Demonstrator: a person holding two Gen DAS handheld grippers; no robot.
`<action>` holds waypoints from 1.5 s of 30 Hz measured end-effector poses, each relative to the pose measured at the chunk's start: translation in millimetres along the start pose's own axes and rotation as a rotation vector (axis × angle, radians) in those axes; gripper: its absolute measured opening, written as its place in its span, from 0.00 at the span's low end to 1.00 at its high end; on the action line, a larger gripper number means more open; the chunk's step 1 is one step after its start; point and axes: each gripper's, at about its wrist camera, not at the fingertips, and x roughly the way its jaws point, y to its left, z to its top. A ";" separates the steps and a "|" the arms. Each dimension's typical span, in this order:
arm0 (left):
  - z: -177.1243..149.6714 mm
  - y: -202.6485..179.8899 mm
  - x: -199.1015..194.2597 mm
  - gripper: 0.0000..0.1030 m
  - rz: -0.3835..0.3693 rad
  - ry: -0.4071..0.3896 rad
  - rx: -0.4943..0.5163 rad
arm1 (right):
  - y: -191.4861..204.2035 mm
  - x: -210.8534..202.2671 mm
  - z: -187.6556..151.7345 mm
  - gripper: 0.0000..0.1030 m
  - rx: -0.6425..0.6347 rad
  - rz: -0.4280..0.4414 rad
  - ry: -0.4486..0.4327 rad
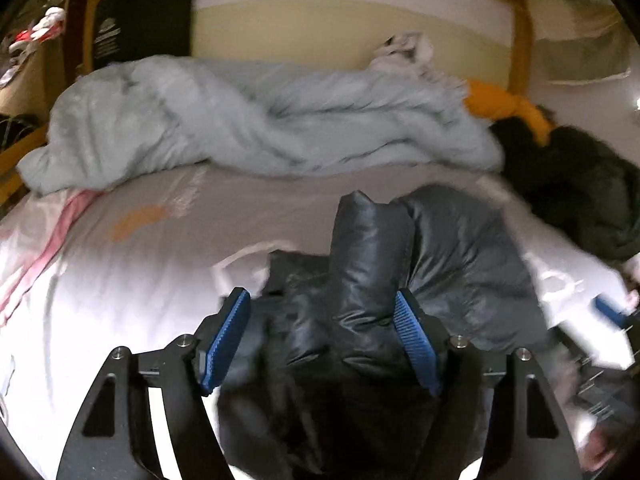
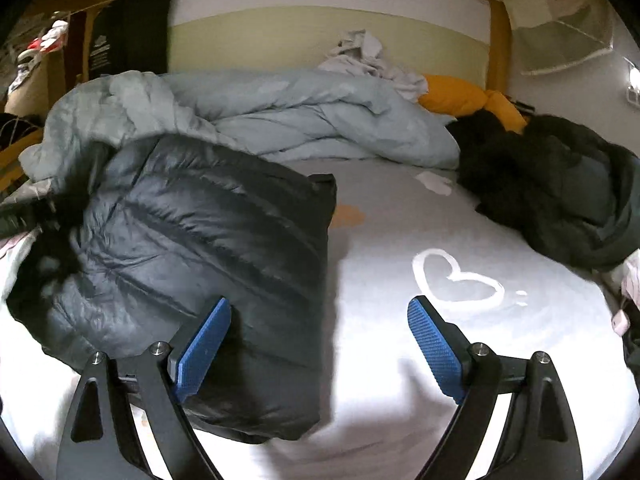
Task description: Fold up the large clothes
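A black puffer jacket lies bunched on the white bed sheet. My left gripper is open, its blue pads on either side of a puffy fold of the jacket without pinching it. In the right wrist view the jacket lies folded at the left. My right gripper is open and empty; its left pad is over the jacket's near edge and its right pad is over bare sheet. The right gripper's blue tip shows blurred at the far right of the left wrist view.
A crumpled light blue duvet runs across the back of the bed. A second dark coat and an orange cushion lie at the back right. A wooden bed frame post and the wall stand behind. A heart print marks the sheet.
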 end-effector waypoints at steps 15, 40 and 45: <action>-78.7 74.0 48.1 0.92 -0.091 0.150 -0.177 | 21.4 -6.1 25.1 0.89 0.005 0.080 -0.013; -87.0 85.2 69.1 0.84 -0.511 0.212 -0.486 | -0.9 52.7 5.1 1.00 0.135 0.332 0.155; -84.8 78.9 70.1 0.91 -0.511 0.206 -0.466 | -10.3 76.2 -11.2 1.00 0.261 0.443 0.243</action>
